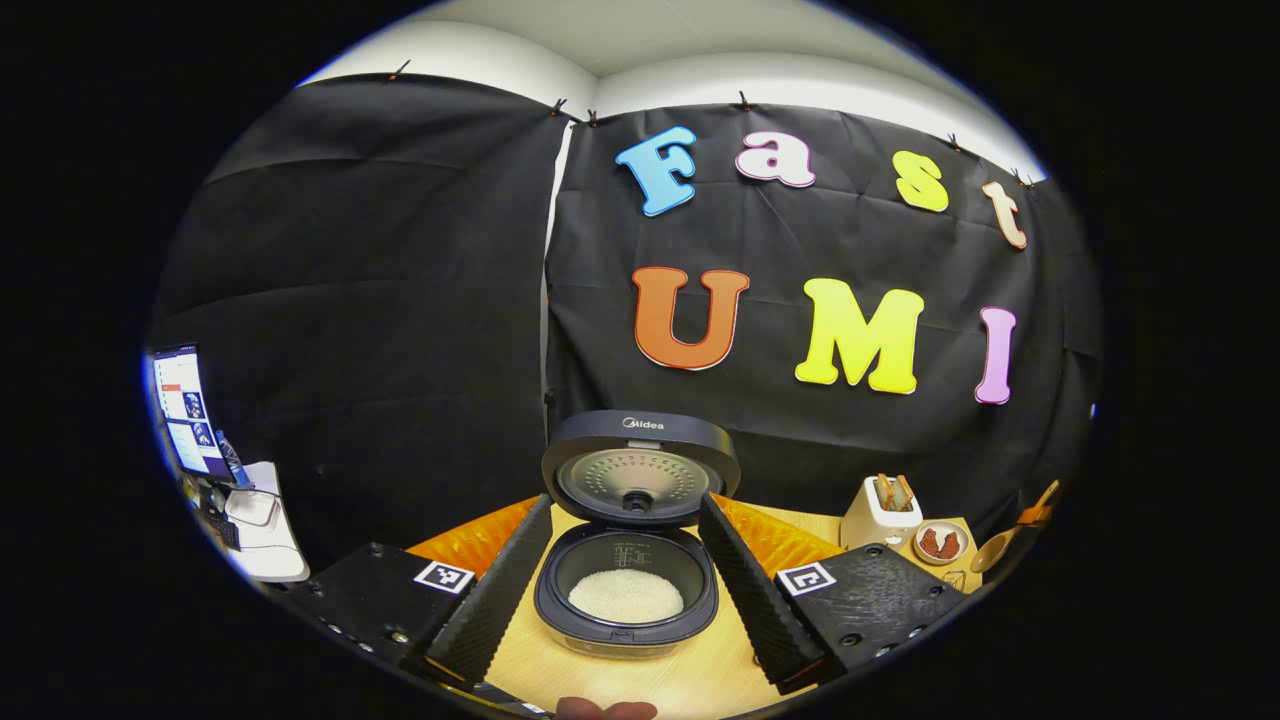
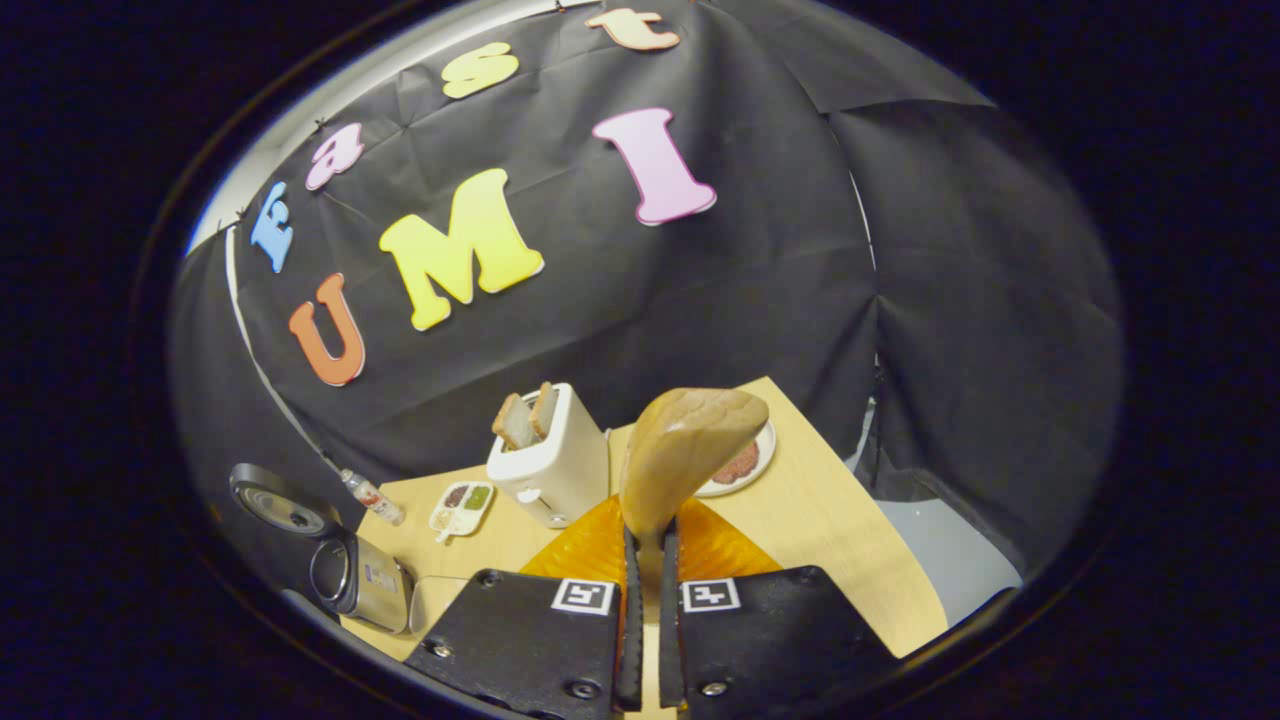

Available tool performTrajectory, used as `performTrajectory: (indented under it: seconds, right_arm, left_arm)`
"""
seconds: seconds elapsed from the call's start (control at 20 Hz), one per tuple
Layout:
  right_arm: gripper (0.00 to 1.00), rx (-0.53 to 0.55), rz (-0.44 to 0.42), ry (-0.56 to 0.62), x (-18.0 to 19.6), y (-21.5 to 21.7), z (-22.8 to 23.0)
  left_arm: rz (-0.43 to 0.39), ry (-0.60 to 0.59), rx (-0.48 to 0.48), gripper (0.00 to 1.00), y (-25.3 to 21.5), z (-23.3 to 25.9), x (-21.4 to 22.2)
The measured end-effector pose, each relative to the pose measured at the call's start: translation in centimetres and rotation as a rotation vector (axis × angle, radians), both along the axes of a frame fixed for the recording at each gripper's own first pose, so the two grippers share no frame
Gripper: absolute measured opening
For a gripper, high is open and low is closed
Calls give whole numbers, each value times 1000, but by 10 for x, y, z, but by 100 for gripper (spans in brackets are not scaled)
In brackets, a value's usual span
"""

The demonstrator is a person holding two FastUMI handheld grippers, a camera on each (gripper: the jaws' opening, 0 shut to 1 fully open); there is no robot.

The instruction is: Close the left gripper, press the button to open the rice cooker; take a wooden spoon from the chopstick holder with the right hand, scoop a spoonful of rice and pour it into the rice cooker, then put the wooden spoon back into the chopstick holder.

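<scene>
The rice cooker [image 1: 625,590] stands with its lid [image 1: 640,465] raised, and white rice [image 1: 626,595] lies in its pot. My left gripper [image 1: 625,500] is open, with one finger on each side of the cooker and nothing between them. My right gripper [image 2: 648,535] is shut on the handle of the wooden spoon [image 2: 690,440], whose bowl points up and away; I see no rice on it. In the right gripper view the open cooker [image 2: 355,578] sits at the far left. In the left gripper view a tan spoon bowl [image 1: 990,550] shows at the far right edge.
A white toaster [image 2: 550,460] with bread slices stands behind an orange mat [image 2: 590,545]. Beside it are a plate of brown food [image 2: 738,465], a small condiment tray [image 2: 462,505] and a bottle [image 2: 372,497]. The wooden table [image 2: 840,530] ends at the right. A monitor [image 1: 185,410] stands far left.
</scene>
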State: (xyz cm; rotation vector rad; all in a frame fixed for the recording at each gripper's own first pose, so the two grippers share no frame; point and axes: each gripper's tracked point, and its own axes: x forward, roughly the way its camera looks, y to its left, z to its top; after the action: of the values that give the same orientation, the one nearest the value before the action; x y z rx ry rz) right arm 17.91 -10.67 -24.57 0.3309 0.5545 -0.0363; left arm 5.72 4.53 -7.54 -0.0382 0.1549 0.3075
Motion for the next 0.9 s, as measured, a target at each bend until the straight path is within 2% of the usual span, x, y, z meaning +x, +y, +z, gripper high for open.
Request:
performTrajectory:
  seconds: [0.35, 0.55, 0.9]
  right_arm:
    - [12, 18, -27, 89, 21, -4, -66]
    - [12, 8, -15, 124, 23, 2, -92]
    - [16, -13, -20, 119, 23, 7, -108]
  left_arm:
    - [1, 36, 18, 95, -16, 1, -3]
    - [-2, 42, 12, 95, -22, 3, -4]
    - [-25, 35, 5, 95, -27, 11, -1]
